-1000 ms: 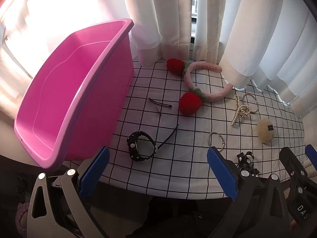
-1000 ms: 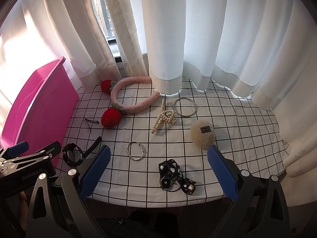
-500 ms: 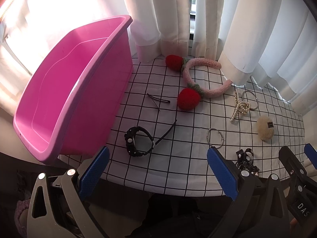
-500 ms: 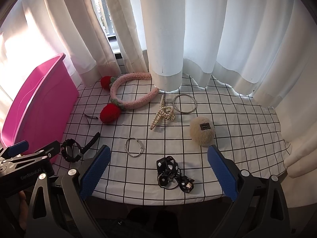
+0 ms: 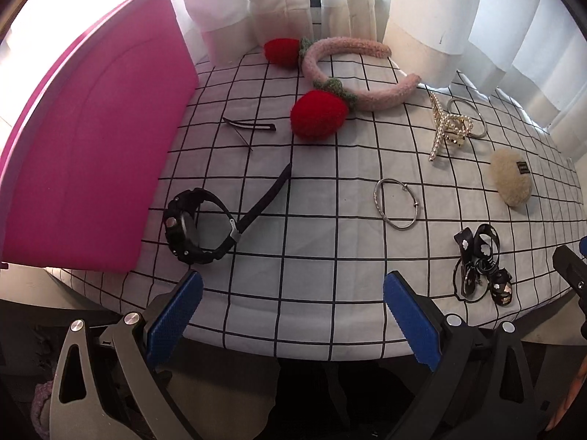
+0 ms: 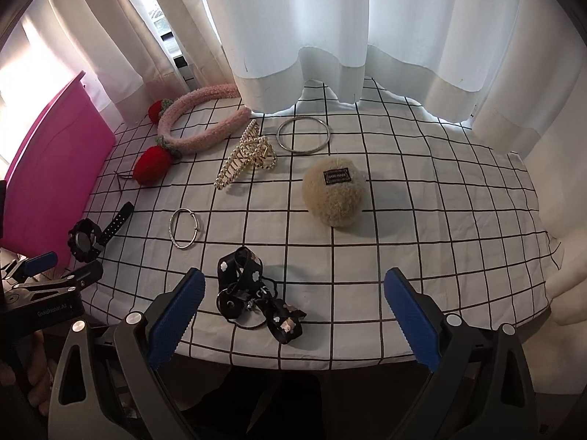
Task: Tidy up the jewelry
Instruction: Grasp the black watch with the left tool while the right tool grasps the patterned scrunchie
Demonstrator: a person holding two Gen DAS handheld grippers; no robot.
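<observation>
Hovering gripper (image 5: 293,315) | fuzzy headband (image 5: 352,69) | round metal bangle (image 5: 398,203)

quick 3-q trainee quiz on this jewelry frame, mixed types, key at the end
1. True or false: the left gripper holds the black watch.
2. Multiple choice: what lies nearest the right gripper? A) the pearl claw clip B) the black floral hair tie C) the large silver bangle
3. Fill in: the pink headband carries two red knitted ____.

Key:
1. False. Both grippers are open and empty; the watch lies on the checked tablecloth beside the pink bin.
2. B. It lies just ahead of the open fingers, toward the left one.
3. Strawberries.
</observation>
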